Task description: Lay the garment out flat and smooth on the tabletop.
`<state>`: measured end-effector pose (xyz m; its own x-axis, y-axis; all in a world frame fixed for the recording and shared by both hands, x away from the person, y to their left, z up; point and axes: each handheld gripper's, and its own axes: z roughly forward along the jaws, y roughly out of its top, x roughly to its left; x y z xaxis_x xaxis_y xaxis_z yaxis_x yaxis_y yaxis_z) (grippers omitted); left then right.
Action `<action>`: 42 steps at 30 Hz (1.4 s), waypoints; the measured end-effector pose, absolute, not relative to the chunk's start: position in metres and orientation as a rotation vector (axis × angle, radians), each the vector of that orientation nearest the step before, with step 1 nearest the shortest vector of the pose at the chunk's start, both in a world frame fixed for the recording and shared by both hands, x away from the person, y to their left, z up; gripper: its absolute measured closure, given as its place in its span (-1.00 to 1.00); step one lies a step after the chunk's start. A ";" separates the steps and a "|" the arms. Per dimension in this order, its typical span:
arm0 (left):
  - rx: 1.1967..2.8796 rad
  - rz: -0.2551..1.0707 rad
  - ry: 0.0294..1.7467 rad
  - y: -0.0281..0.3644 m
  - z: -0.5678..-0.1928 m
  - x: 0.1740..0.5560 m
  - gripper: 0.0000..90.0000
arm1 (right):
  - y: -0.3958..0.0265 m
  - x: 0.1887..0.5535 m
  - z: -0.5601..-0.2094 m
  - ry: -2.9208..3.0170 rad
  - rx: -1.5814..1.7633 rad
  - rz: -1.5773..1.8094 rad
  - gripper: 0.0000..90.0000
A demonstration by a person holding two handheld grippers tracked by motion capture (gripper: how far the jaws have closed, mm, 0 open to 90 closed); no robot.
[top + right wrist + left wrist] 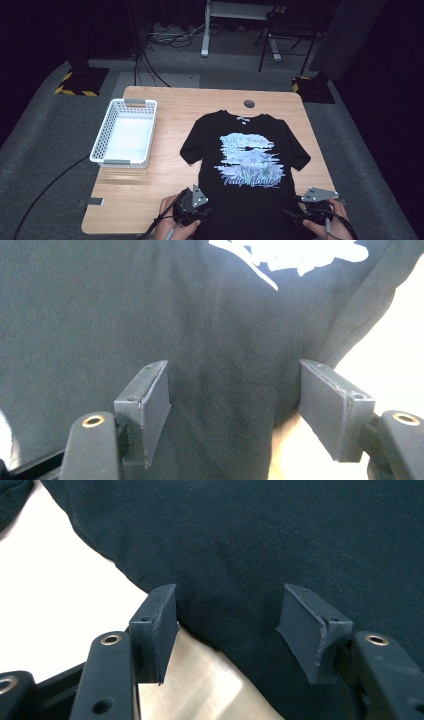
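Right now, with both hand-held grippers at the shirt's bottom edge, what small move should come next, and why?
Probably ease both down and close on the hem. The left hand-held gripper and right hand-held gripper stand open over the black T-shirt, which lies flat and ungripped.

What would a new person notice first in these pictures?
First the black T-shirt, spread flat at the middle of the wooden table with a pale printed picture on its chest. Left of it stands a white basket, nothing inside. At the near edge, the left gripper and right gripper sit at the shirt's two bottom corners, jaws open over the fabric.
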<state>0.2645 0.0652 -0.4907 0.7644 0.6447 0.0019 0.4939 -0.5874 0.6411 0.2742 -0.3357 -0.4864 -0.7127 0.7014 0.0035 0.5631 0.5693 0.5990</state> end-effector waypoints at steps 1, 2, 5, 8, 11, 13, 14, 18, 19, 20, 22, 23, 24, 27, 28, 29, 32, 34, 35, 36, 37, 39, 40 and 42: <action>2.320 0.316 0.842 0.065 -0.489 0.265 -0.13 | -0.336 0.273 -0.484 2.581 1.057 0.839 -0.31; 2.305 0.316 0.844 0.066 -0.486 0.266 -0.13 | -0.337 0.273 -0.482 2.577 1.060 0.847 -0.31; 2.261 0.335 0.864 0.066 -0.479 0.275 -0.17 | -0.339 0.280 -0.474 2.516 1.087 0.920 -0.35; 2.253 0.402 0.892 0.065 -0.477 0.291 -0.20 | -0.337 0.296 -0.470 2.463 1.101 0.959 -0.38; 2.238 0.382 0.941 0.061 -0.480 0.308 -0.20 | -0.330 0.316 -0.471 2.441 1.103 0.975 -0.41; 2.242 0.377 0.951 0.057 -0.481 0.321 -0.21 | -0.324 0.331 -0.471 2.432 1.106 0.993 -0.42; 2.241 0.379 0.956 0.054 -0.482 0.326 -0.21 | -0.321 0.339 -0.471 2.429 1.105 0.998 -0.42; 2.289 0.373 0.949 0.042 -0.489 0.342 -0.23 | -0.309 0.367 -0.478 2.445 1.091 0.982 -0.45; 2.302 0.371 0.936 0.041 -0.492 0.343 -0.26 | -0.307 0.372 -0.482 2.453 1.097 0.982 -0.46; 2.287 0.370 0.921 0.040 -0.493 0.342 -0.30 | -0.306 0.376 -0.485 2.459 1.106 0.972 -0.46; 2.267 0.371 0.912 0.041 -0.495 0.338 -0.30 | -0.305 0.378 -0.491 2.473 1.113 0.947 -0.48; 2.256 0.381 0.900 0.042 -0.497 0.336 -0.30 | -0.306 0.376 -0.494 2.460 1.099 0.952 -0.48; 2.245 0.382 0.892 0.042 -0.498 0.333 -0.30 | -0.306 0.373 -0.495 2.453 1.080 0.953 -0.48; 2.238 0.371 0.862 0.043 -0.500 0.322 -0.30 | -0.310 0.361 -0.496 2.452 1.071 0.965 -0.48; 2.239 0.364 0.854 0.042 -0.500 0.317 -0.30 | -0.312 0.357 -0.496 2.450 1.071 0.971 -0.48; 2.246 0.361 0.846 0.041 -0.499 0.313 -0.30 | -0.314 0.353 -0.497 2.447 1.072 0.977 -0.48; 2.263 0.345 0.815 0.038 -0.499 0.301 -0.30 | -0.318 0.340 -0.497 2.450 1.070 0.975 -0.48; 2.272 0.332 0.796 0.036 -0.499 0.292 -0.30 | -0.320 0.331 -0.495 2.468 1.073 0.953 -0.48; 2.273 0.327 0.788 0.036 -0.499 0.288 -0.30 | -0.320 0.327 -0.494 2.481 1.075 0.941 -0.48; 2.278 0.318 0.781 0.035 -0.498 0.284 -0.30 | -0.321 0.323 -0.493 2.501 1.074 0.923 -0.48; 2.282 0.306 0.775 0.035 -0.498 0.281 -0.31 | -0.321 0.320 -0.491 2.530 1.071 0.899 -0.47; 2.308 0.289 0.759 0.033 -0.496 0.277 -0.35 | -0.321 0.320 -0.485 2.579 1.090 0.851 -0.36; 2.323 0.288 0.753 0.032 -0.494 0.276 -0.38 | -0.320 0.323 -0.482 2.576 1.099 0.853 -0.38; 2.316 0.294 0.750 0.033 -0.489 0.276 -0.36 | -0.315 0.330 -0.478 2.534 1.100 0.911 -0.42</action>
